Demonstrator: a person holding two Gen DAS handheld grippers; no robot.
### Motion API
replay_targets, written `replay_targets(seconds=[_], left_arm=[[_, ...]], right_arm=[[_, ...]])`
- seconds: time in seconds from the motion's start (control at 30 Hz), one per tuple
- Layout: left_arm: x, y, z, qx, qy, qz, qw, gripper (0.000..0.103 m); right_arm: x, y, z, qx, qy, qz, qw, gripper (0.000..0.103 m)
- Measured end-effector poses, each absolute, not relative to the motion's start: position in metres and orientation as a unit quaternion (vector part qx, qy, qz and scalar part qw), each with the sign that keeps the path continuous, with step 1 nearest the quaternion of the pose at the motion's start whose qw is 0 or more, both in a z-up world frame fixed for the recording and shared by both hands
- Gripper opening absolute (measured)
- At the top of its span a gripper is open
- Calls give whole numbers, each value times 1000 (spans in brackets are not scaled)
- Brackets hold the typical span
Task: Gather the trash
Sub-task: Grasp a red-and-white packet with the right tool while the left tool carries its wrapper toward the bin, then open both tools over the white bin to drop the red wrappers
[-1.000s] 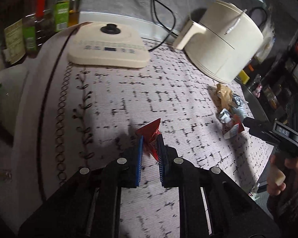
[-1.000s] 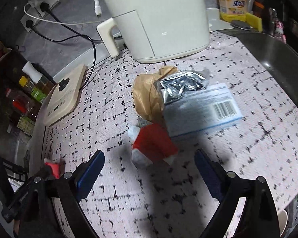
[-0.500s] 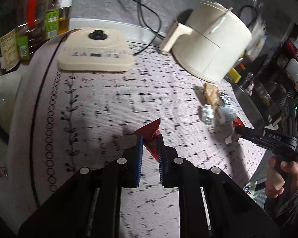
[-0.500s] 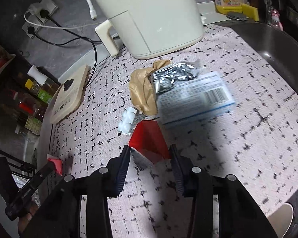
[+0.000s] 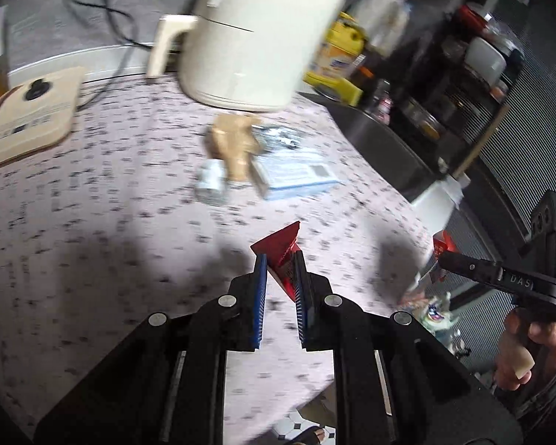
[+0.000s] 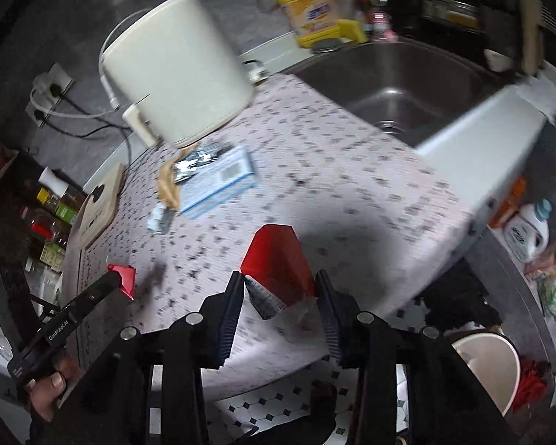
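Left gripper (image 5: 280, 259) is pinching a red wrapper (image 5: 282, 250) between its blue pads (image 5: 260, 289), jaws narrow, low centre of the left wrist view. Right gripper (image 6: 280, 289) is clamping a red carton (image 6: 276, 259) between its pads (image 6: 229, 311), jaws about half wide, low centre of the right wrist view; the carton's printed white end is sticking down and left between the fingers. These jaws have just been closing, with the carton between them.

Both pieces are sitting lifted above the patterned cloth (image 5: 92, 222). In the left view the right gripper is showing at the right edge with a hand (image 5: 522, 352) on its handle. In the right view the left gripper is showing at lower left with its wrapper at the tip.

More trash is lying on the cloth mid-frame: a blue box (image 6: 218, 185), brown paper (image 6: 168, 185) touching its left side, a foil packet (image 6: 194, 161) at its upper end, and a small white blister piece (image 6: 159, 218) just below the paper. A cream appliance (image 6: 174, 70) is standing right behind them. A sink (image 6: 400, 89) is lying at upper right of the right view, a yellow bottle (image 6: 309, 3) behind it. A flat cream unit (image 5: 29, 111) is sitting at the left edge. A bin (image 6: 489, 367) is showing at lower right over tiled floor (image 6: 263, 400). Both views are motion-blurred.
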State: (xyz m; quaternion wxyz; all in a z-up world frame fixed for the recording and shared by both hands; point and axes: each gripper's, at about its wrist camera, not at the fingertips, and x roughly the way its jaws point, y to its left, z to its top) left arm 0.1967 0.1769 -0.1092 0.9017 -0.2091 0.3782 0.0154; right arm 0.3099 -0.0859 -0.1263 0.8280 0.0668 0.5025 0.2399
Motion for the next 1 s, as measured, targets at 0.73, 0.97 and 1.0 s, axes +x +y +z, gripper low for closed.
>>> replay_targets(seconds=[0.73, 0.97, 1.0], left_arm=[[228, -42, -124, -141, 433, -121, 882, 14], [227, -93, -145, -137, 451, -139, 871, 15], [227, -99, -149, -139, 453, -140, 870, 15]], right_arm=[[243, -331, -156, 134, 526, 105, 833, 46], [226, -374, -173, 119, 546, 94, 824, 66], [224, -379, -174, 115, 547, 94, 824, 70]])
